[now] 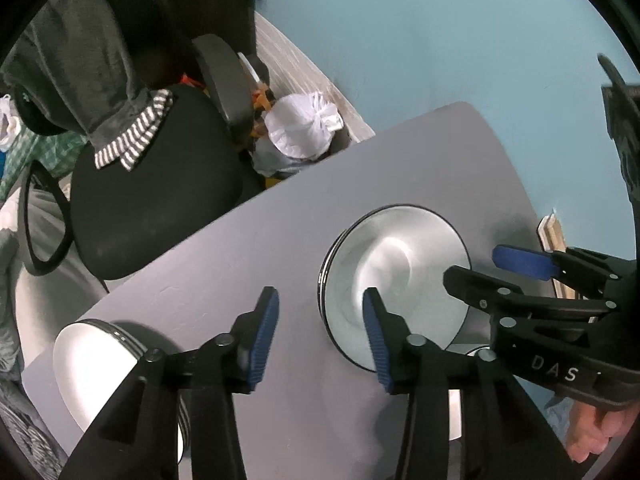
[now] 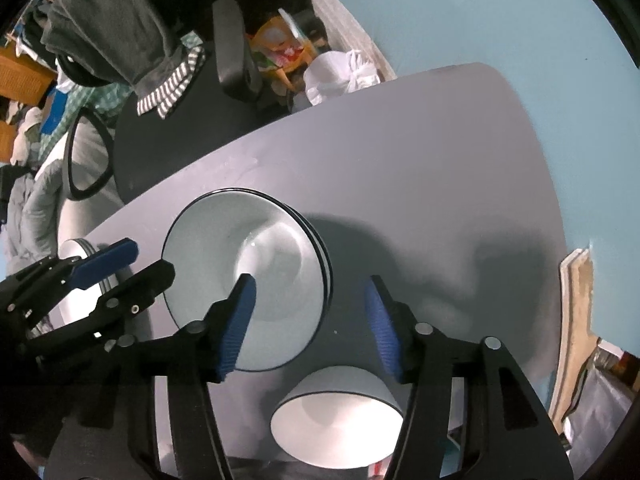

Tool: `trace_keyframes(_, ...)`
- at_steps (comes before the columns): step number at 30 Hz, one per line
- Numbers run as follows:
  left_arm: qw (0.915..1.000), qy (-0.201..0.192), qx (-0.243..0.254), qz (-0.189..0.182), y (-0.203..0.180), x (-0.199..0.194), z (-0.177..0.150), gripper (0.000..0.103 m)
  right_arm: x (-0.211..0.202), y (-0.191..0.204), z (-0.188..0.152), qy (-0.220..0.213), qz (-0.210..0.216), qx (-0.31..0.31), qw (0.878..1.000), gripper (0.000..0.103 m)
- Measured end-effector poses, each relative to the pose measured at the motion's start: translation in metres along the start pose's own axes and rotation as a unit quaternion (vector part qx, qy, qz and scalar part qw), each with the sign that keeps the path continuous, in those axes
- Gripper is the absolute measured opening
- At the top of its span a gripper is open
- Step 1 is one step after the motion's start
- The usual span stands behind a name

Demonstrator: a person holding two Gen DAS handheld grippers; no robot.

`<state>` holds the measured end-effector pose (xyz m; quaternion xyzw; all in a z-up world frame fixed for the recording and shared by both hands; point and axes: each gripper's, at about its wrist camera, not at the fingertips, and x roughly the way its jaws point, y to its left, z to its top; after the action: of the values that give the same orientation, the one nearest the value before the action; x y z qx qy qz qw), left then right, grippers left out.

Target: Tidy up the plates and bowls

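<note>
Hovering over plate stack at frame centre: left hand-held gripper released, nothing between pads; right hand-held gripper likewise released, empty. Likely just set down, stacked for tidiness. Second stack lower left; bowl at bottom. Grey worktop; blue wall, black chair upper left.

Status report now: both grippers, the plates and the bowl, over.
Left gripper open, empty. Right gripper open, empty. Plate stack on table, bowl beside it. Nothing in the way.
</note>
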<state>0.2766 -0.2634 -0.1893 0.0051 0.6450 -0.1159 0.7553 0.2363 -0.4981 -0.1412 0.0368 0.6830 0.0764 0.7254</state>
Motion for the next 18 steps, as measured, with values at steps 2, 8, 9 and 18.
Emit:
trace_keyframes(2,0.9999,-0.011,0.002,0.008,0.0,-0.009,-0.002,0.052,-0.006,-0.001,-0.003,-0.008,-0.007,-0.001,1.0,0.058)
trace_keyframes(8,0.9997,-0.024,-0.008,0.004,0.001,-0.03,-0.009,0.053,-0.026,-0.001,-0.012,-0.028,-0.018,0.0,0.999,0.058)
trace_keyframes(9,0.9996,-0.027,-0.009,0.003,0.002,-0.033,-0.01,0.054,-0.029,-0.001,-0.013,-0.032,-0.019,0.001,0.999,0.058)
trace_keyframes(18,0.9984,-0.046,-0.019,-0.025,0.001,-0.065,-0.025,0.057,-0.062,0.004,-0.025,-0.068,-0.028,0.004,0.997,0.058)
